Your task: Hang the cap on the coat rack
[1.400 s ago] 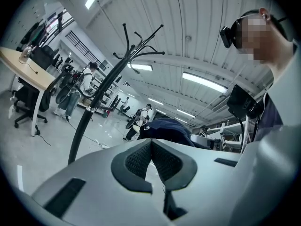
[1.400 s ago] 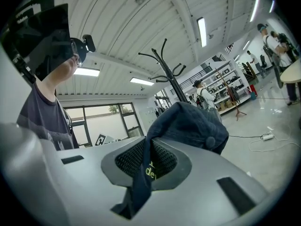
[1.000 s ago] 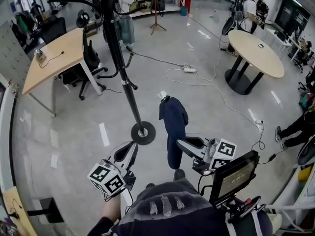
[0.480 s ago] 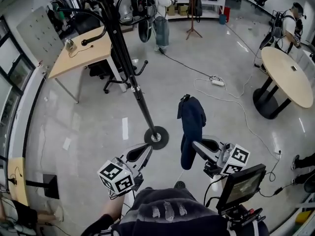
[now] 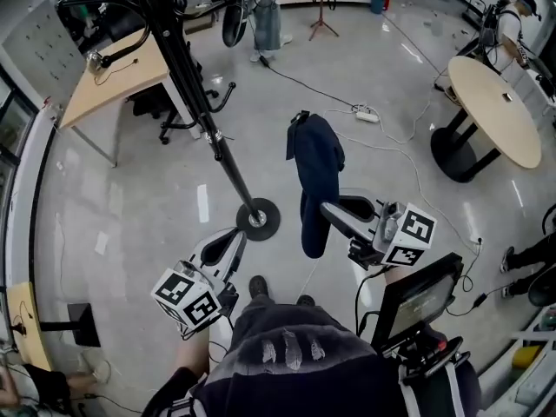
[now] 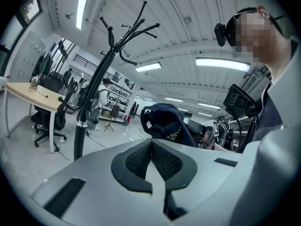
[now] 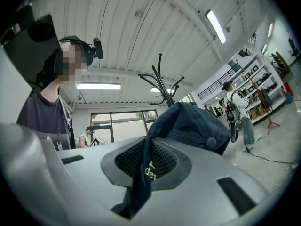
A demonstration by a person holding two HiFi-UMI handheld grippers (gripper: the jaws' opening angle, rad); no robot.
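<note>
Right now the dark blue cap is in the air above the grey floor, clamped in the right gripper. It hangs beside the coat rack, clear of the pole and on none of the hooks. In the head view it sits just right of the rack's round base. The right gripper view shows the jaws closed on a fold of the cap's cloth, with the crown bulging above the pads and the top hooks of the rack behind it.

The left gripper is lower left of the base, with its jaws pressed together and nothing between them. Its own view shows the two dark pads meeting, the cap beyond them and the rack off to the left.

Further out, a wooden desk stands near the upper left edge of the floor with an office chair by it. A round table is at the right. White cables and a power strip trail across the floor between them. A person stands at the far end by some shelves.
</note>
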